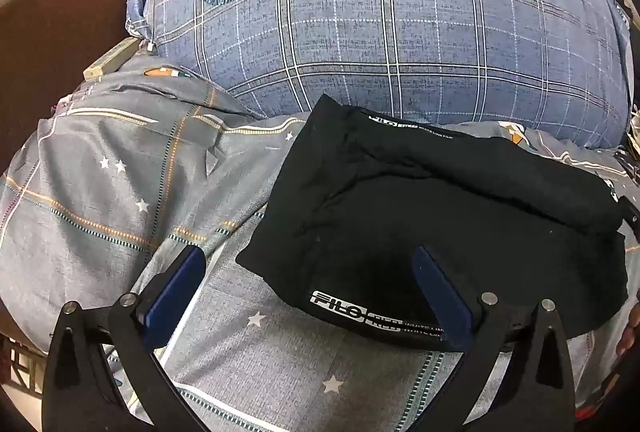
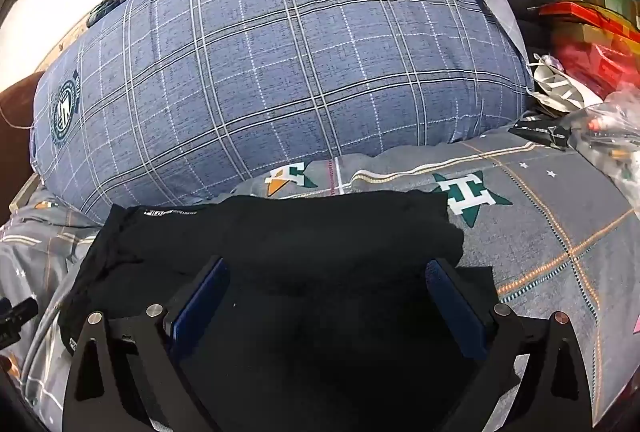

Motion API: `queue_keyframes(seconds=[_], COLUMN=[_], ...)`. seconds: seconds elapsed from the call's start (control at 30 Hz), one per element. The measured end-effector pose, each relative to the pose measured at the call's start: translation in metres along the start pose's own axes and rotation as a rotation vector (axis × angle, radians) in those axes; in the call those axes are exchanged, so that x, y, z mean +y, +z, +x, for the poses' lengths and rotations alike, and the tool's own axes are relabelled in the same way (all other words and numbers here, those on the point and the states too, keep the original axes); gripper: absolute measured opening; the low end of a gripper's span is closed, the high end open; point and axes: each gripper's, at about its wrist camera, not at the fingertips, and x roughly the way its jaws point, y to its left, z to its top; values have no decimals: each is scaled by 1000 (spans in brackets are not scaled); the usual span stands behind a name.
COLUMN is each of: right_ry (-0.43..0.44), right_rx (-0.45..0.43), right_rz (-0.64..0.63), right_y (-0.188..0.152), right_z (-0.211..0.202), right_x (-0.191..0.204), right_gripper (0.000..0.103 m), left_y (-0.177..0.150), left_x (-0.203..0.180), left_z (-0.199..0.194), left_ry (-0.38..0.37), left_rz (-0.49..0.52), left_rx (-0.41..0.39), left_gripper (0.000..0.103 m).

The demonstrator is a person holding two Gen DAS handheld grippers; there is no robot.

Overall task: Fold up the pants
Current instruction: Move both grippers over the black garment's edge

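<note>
The black pants (image 1: pixel 420 200) lie folded in a compact bundle on the grey bed sheet (image 1: pixel 120 192), with white logo print along the near edge. My left gripper (image 1: pixel 308 264) is open and empty, over the bundle's near left corner. In the right wrist view the pants (image 2: pixel 300 244) fill the lower middle. My right gripper (image 2: pixel 326 276) is open and empty, just above the middle of the bundle.
A big blue plaid pillow (image 1: pixel 380 20) lies right behind the pants and also shows in the right wrist view (image 2: pixel 280 64). A brown headboard (image 1: pixel 52 24) is at the left. Red boxes and plastic bags (image 2: pixel 592 72) clutter the right side.
</note>
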Motion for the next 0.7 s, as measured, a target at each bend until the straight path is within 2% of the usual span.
queue_keyframes(seconds=[0.33, 0.53, 0.7], right_ry=[-17, -79, -72], right_rx=[36, 21, 35], right_rz=[61, 18, 86], right_y=[4, 15, 31], right_z=[14, 19, 29], right_x=[-15, -21, -54], right_gripper=[99, 99, 99], left_y=[-2, 17, 45], left_x=[-10, -2, 22], left_z=[11, 34, 66], left_ry=[15, 15, 44], left_rz=[29, 52, 75], left_rx=[2, 44, 84], left_gripper=[103, 103, 103])
